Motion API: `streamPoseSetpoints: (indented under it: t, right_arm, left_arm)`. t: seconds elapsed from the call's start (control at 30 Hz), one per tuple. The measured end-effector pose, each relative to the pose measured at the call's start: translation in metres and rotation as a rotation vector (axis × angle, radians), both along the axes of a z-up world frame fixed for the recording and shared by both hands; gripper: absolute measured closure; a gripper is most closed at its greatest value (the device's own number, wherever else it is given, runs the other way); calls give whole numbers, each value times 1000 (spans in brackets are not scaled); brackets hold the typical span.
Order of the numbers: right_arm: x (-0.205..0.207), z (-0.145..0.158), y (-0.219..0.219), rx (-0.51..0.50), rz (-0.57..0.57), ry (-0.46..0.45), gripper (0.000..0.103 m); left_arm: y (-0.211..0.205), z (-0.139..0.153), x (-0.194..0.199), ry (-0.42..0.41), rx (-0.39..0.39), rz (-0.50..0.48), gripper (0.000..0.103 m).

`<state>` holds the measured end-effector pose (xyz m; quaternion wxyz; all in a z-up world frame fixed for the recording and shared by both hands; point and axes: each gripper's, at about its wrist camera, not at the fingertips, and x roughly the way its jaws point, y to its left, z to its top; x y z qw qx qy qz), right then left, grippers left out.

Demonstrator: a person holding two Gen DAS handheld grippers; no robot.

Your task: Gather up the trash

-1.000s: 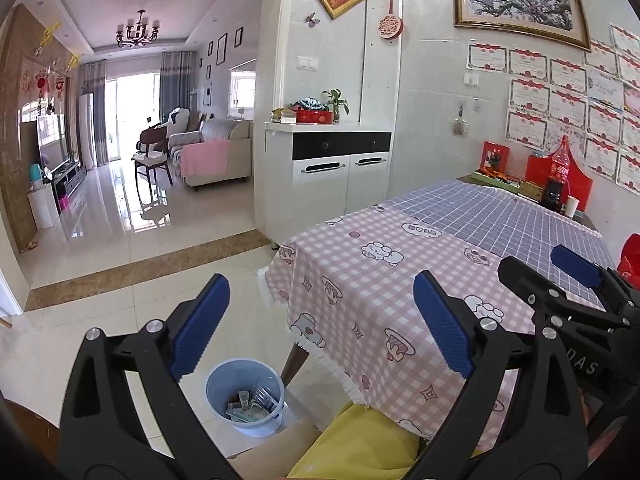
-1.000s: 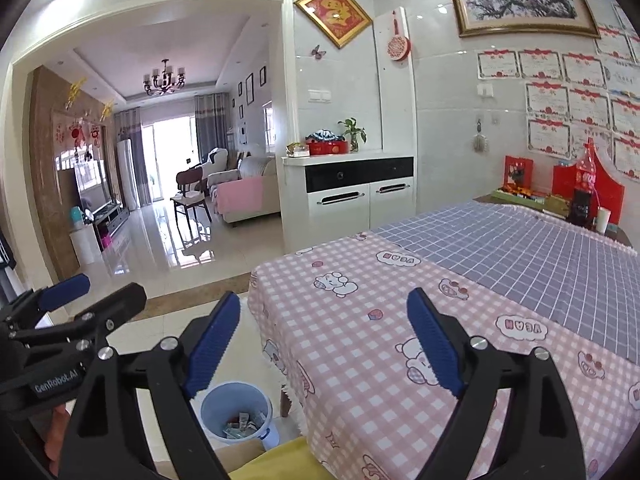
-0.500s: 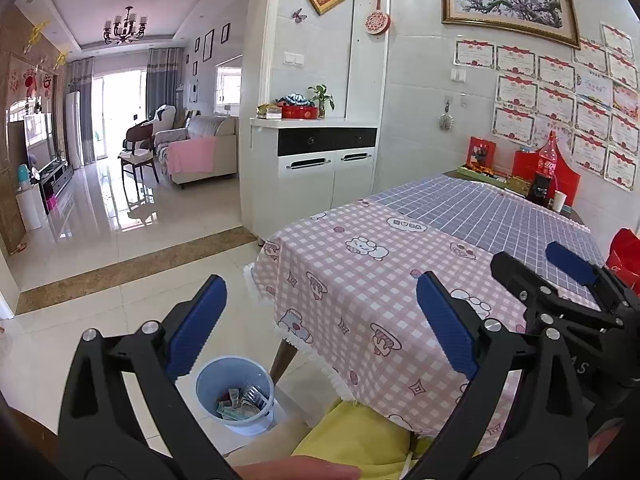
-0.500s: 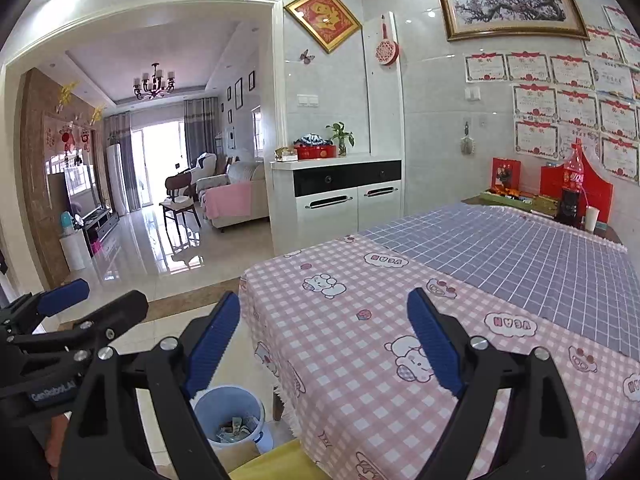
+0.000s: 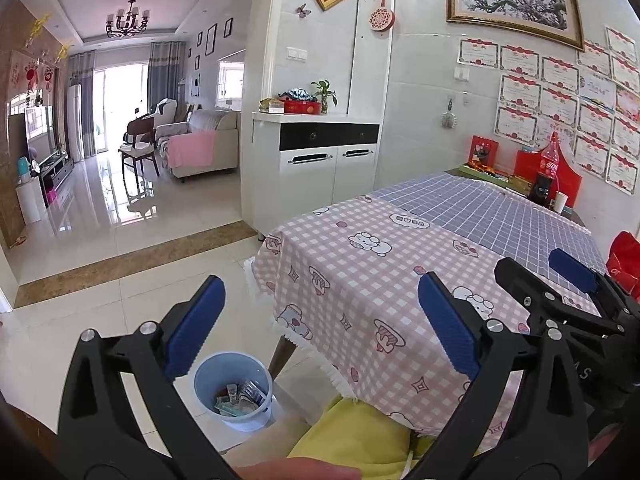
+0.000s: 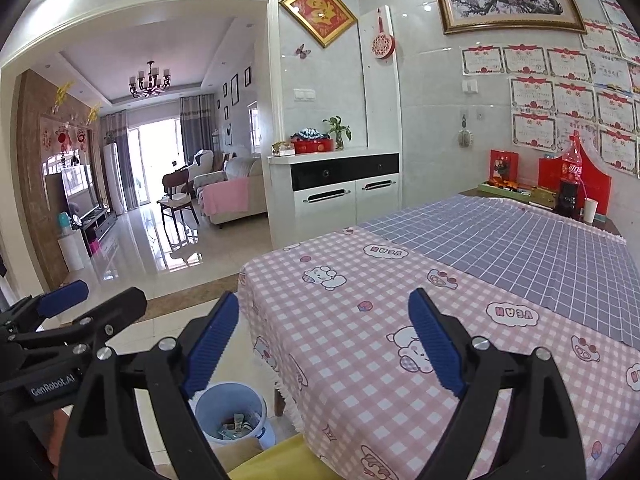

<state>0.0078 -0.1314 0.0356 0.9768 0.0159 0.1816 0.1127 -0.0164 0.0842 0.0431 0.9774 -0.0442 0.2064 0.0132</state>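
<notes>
Left gripper (image 5: 318, 322): jaws spread wide, nothing between them.
Right gripper (image 6: 324, 340): jaws spread wide, holding nothing.
Trash bin (image 5: 234, 390): on the floor by the table (image 5: 400, 280) corner, scraps inside.
Table: covered by checked cloths.

table (image 6: 400, 360) under pink and blue checked cloths; blue bin (image 5: 234, 390) on floor (image 5: 100, 320).

The trash (image 5: 239, 398) lying in the blue bin (image 5: 234, 390) is reading too small to identify. The tablecloth (image 5: 372, 300) is hiding the table's legs almost entirely.
</notes>
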Motion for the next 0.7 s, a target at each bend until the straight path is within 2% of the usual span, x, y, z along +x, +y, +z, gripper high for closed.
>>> streamPoseSetpoints:
  t: [0.7]
  right_arm:
    - [4,-4,-6,35,-8,21,18]
  left_arm:
    - [-3,-7,9,17,11,-8,7]
